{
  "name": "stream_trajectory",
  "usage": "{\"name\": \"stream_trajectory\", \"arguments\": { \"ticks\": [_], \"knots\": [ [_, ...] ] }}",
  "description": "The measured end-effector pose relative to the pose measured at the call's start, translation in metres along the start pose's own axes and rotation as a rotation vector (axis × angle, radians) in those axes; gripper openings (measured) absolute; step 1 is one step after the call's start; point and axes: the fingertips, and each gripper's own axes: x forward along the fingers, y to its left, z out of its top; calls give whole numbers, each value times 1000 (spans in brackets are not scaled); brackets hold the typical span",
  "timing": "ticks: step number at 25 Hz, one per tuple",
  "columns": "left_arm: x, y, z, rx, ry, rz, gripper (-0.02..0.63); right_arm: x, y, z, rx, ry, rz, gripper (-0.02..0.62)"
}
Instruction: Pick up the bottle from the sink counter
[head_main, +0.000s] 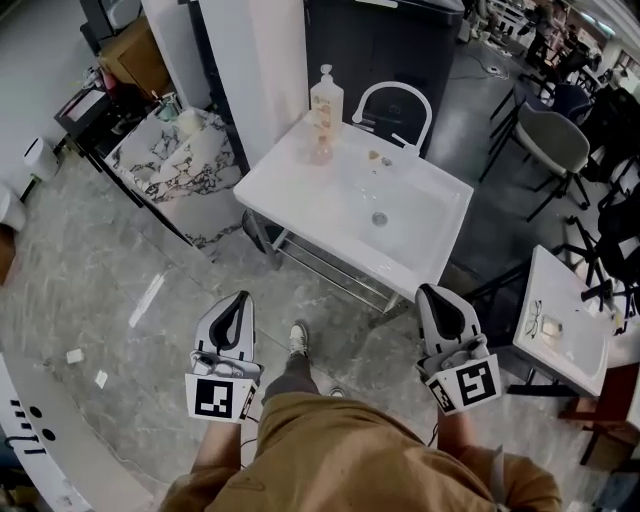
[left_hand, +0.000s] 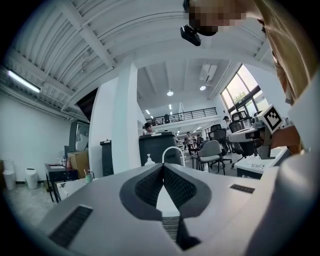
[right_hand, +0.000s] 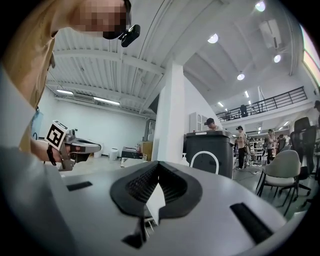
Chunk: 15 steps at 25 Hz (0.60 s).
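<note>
The bottle (head_main: 326, 105) stands upright at the back left corner of the sink counter (head_main: 290, 190), near the faucet (head_main: 393, 92); its label is too small to read. The left gripper (head_main: 240, 298) and right gripper (head_main: 428, 292) are both clenched, empty, well short of the counter's front edge.

Head view: looks steeply down from head height, with the left gripper (head_main: 237, 305) and right gripper (head_main: 437, 295) close at the lower edge and the sink counter (head_main: 290, 190) well beyond, at upper centre. Left gripper view: sits low behind its own jaws, faces level toward the faucet (left_hand: 172, 152), small and distant at centre. Right gripper view: same low, level aim, faucet just right of centre. Shared across all three: faucet and bottle (head_main: 325, 105). Caught at one side edge of each gripper view: the opposite gripper.
</note>
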Motion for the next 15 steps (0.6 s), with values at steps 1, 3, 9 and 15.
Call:
{"name": "stream_trajectory", "arguments": {
  "ticks": [1, 3, 9, 15],
  "knots": [
    [9, 4, -3, -4, 1, -7, 2, 7, -2, -2, 2, 6, -5, 3],
    [28, 14, -10, -14, 4, -22, 2, 24, -8, -7, 7, 19, -15, 3],
    [88, 56, -35, -45, 27, -52, 2, 93, -22, -19, 14, 59, -24, 3],
    [143, 105, -48, -68, 41, -71, 2, 168, -33, -14, 9, 74, -27, 3]
  ]
}}
